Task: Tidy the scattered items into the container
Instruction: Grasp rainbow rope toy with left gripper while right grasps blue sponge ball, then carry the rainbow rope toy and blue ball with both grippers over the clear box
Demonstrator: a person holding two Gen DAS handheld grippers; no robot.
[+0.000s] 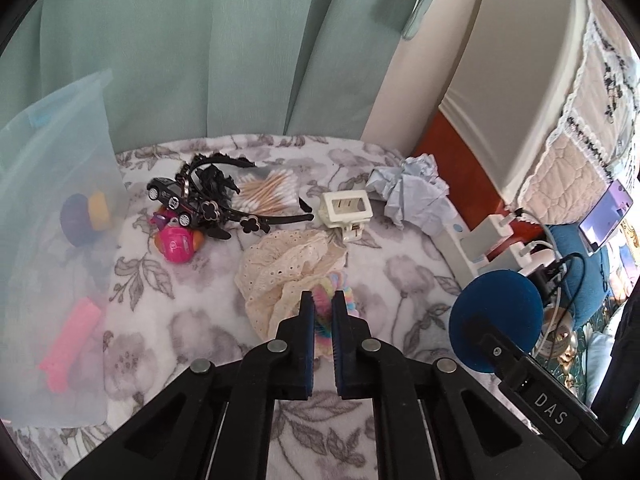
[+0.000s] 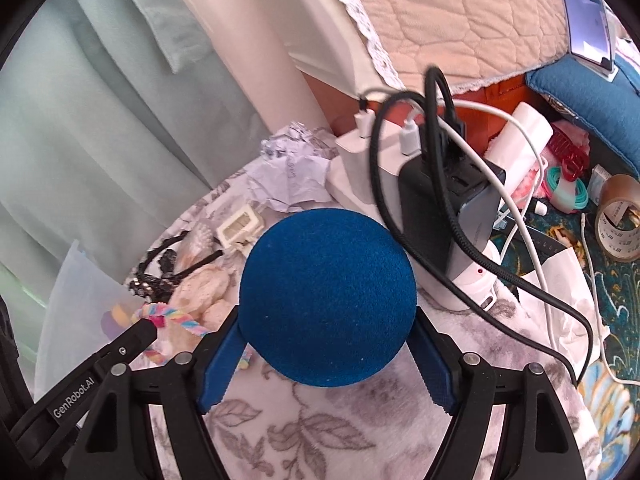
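The left tongs (image 1: 323, 300) pinch one rainbow scrunchie (image 1: 325, 294) above the cream lace cloth (image 1: 288, 268), the right tongs (image 2: 328, 336) grip one blue ball (image 2: 328, 300) over the floral surface (image 1: 192, 292), and the translucent container (image 1: 52, 200) stands at the left edge.

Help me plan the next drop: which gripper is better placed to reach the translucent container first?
Probably the left gripper. It is shut on the rainbow scrunchie, and the container stands on its side. The right gripper holds the blue round pad farther away.
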